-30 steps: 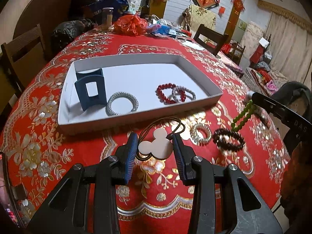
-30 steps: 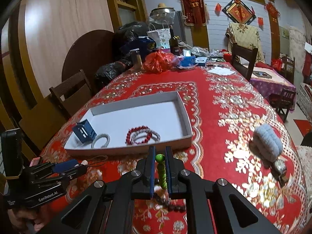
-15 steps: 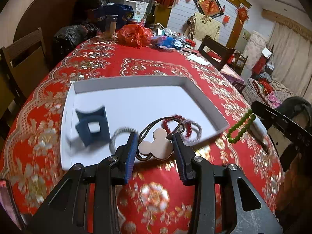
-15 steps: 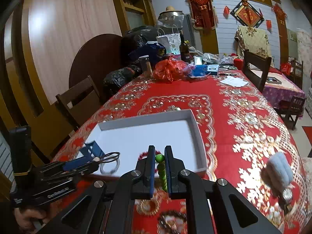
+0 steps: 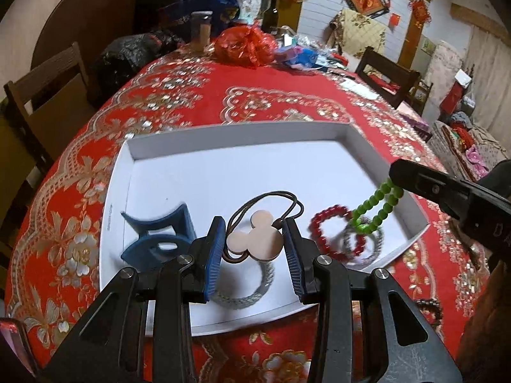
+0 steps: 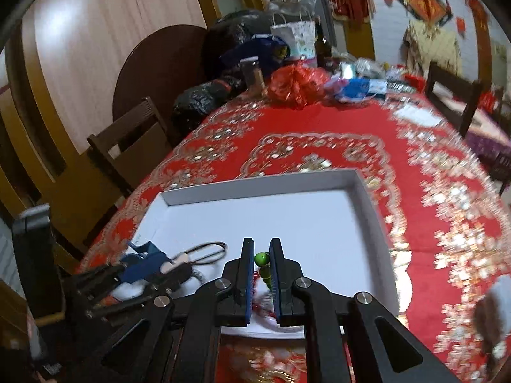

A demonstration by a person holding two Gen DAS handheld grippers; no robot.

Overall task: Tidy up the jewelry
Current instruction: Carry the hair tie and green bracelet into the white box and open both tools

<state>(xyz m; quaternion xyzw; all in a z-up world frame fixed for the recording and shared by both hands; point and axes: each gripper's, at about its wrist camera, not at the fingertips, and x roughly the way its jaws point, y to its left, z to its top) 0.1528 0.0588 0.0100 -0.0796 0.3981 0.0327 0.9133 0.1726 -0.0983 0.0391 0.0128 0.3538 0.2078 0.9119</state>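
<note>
My left gripper (image 5: 254, 223) is shut on a mouse-head charm (image 5: 254, 239) whose dark elastic loops (image 5: 268, 204) stick out past the pads, held over the white tray (image 5: 230, 131). My right gripper (image 6: 262, 249) is shut on a green bead bracelet (image 6: 263, 266), which dangles (image 5: 375, 207) above a red bead bracelet (image 5: 332, 233) and a pale ring in the tray. A blue hair claw (image 5: 159, 236) and a grey rope ring (image 5: 252, 290) also lie in the tray, partly behind my left fingers.
The tray sits on a red floral tablecloth (image 5: 265, 95). A dark bead bracelet (image 5: 431, 306) lies on the cloth right of the tray. Red and black bags (image 5: 242, 44) and a bottle crowd the far end. Wooden chairs (image 5: 41, 92) stand at the left.
Both grippers moved forward from the cloth in front of the tray to over its near part, each keeping its item. The green bracelet now hangs above the red one.
</note>
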